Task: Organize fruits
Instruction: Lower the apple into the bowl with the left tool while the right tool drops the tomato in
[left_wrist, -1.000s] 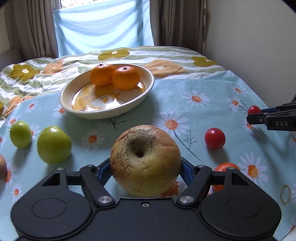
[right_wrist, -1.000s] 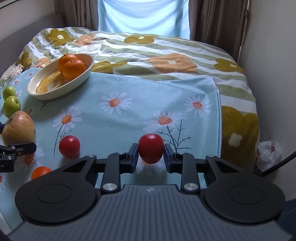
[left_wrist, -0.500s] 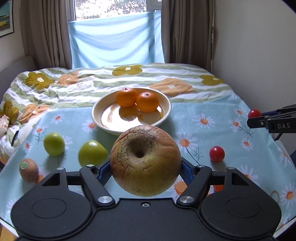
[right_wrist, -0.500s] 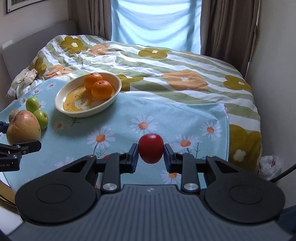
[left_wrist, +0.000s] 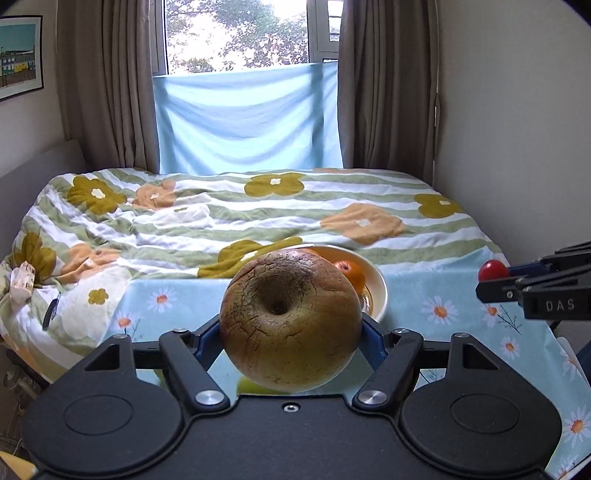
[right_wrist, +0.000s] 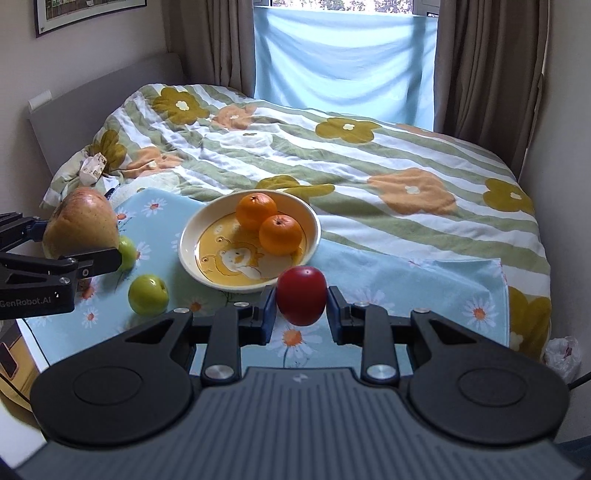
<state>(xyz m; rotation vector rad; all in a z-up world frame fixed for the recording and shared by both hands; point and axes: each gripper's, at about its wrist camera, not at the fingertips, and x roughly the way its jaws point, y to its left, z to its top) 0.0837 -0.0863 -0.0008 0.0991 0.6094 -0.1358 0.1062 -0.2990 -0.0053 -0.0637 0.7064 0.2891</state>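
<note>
My left gripper (left_wrist: 290, 332) is shut on a large yellow-brown apple (left_wrist: 290, 325) with cracked skin, held in the air above the blue daisy cloth (left_wrist: 436, 291). In the right wrist view that apple (right_wrist: 79, 221) hangs at the far left. My right gripper (right_wrist: 301, 308) is shut on a small red tomato (right_wrist: 301, 295), which also shows at the right edge of the left wrist view as the tomato (left_wrist: 493, 270). A cream bowl (right_wrist: 192, 236) on the cloth holds two oranges (right_wrist: 279, 234). Two green apples (right_wrist: 147, 294) lie left of the bowl.
The cloth lies on a bed with a striped, flowered quilt (right_wrist: 369, 158). A wall runs close along the right side. Curtains and a blue sheet (left_wrist: 243, 122) hang at the window behind. A white plastic bag (right_wrist: 561, 354) sits at the bed's right corner.
Both grippers have risen and drawn back with their fruit, so the bowl and cloth look lower and farther, and the window has come into view. Neither grip has changed.
</note>
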